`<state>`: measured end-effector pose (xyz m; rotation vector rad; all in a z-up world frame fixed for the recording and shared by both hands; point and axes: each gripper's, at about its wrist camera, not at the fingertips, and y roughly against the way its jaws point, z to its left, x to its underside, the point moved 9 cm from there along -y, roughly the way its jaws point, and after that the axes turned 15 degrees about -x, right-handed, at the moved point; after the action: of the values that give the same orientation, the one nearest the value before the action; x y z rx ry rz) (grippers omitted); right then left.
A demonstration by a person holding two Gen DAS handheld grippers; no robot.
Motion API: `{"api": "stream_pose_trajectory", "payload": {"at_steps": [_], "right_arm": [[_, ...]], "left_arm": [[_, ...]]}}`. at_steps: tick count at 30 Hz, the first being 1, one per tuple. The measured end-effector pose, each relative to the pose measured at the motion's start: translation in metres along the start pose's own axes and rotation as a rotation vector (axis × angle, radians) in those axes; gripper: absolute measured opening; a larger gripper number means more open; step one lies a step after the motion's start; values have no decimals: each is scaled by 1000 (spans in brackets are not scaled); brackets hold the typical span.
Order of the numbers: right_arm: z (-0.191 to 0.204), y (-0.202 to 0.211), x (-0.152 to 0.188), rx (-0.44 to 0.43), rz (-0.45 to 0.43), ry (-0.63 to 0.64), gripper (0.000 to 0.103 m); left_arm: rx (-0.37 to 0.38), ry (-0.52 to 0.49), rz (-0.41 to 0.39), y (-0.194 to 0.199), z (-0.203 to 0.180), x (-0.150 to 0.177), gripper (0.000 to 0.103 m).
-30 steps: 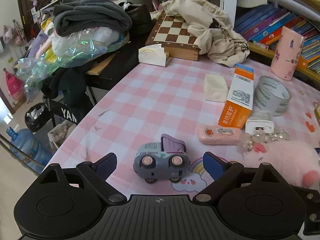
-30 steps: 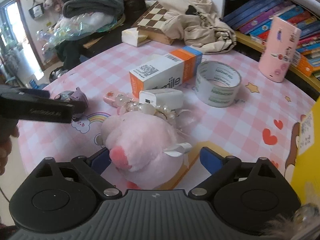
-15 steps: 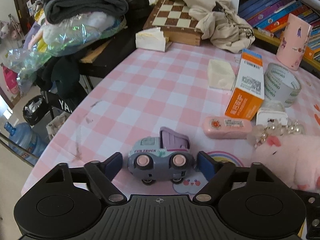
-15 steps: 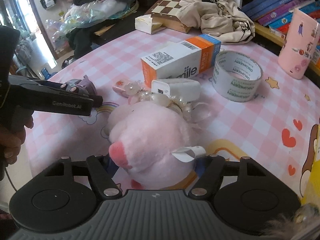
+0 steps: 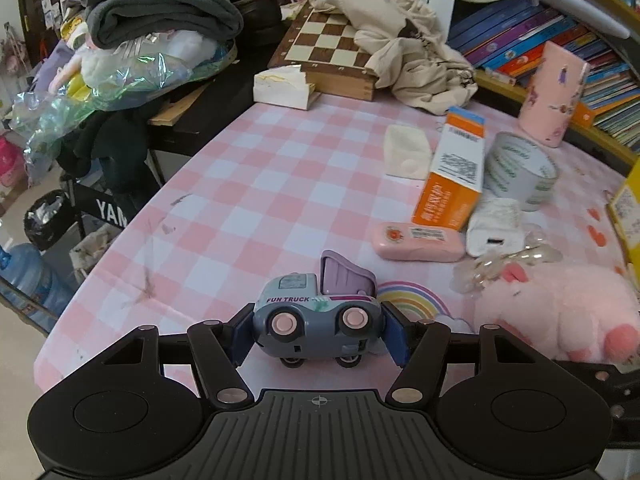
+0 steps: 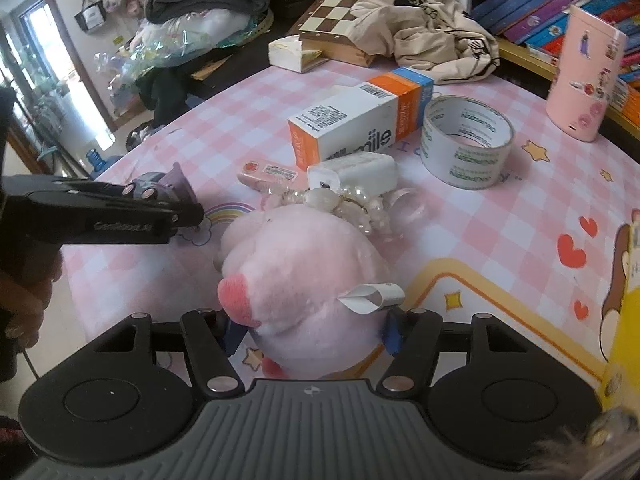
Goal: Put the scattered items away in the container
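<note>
A grey and purple toy truck [image 5: 316,312] stands on the pink checked tablecloth [image 5: 248,184] near its front edge. My left gripper [image 5: 318,332] is closing on it, and the blue pads [image 5: 240,336] touch both of its sides. From the right wrist view the left gripper [image 6: 188,212] reaches in from the left over the truck [image 6: 176,184]. A pink plush pig [image 6: 304,276] lies to the truck's right. My right gripper [image 6: 312,332] is closing on the pig, its pads [image 6: 394,334] sunk into the fur. The pig [image 5: 560,312] also shows at the left wrist view's right edge.
Behind the pig lie a bead bracelet [image 6: 352,200], a white charger [image 6: 360,168], a pink case [image 6: 268,172], an orange and white box [image 6: 360,116] and a tape roll [image 6: 466,140]. A pink tumbler [image 6: 584,80] stands far right. A yellow object [image 6: 624,320] fills the right edge.
Both grippers went from wide open to closed in: the left pads came in against the truck's sides, the right pads pressed into the plush pig. Neither hand shifted much.
</note>
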<state>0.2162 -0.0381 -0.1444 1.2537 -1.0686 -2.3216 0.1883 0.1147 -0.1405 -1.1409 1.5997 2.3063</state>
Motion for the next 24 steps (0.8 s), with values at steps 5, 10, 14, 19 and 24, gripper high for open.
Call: {"api": "stream_pose_trajectory", "payload": {"at_steps": [5,10,14,19,24], "right_arm": [[9,10,10,28,-19,-13,61],[20,23,23,65,-47,-27,61],[31,38,35,106,-82,-38,61],[41,59,47,157,-134,-57,61],[48,79,57,195,-179,-67,61]], "left_arm": [[43,5,-13,16,1,9,64],[75,18,-47,36,6,16,64],[113,30,-82,60,10,24,64],[155,36,-120,86,13,32,64],[176,44,-156,102,15,34,63]]}}
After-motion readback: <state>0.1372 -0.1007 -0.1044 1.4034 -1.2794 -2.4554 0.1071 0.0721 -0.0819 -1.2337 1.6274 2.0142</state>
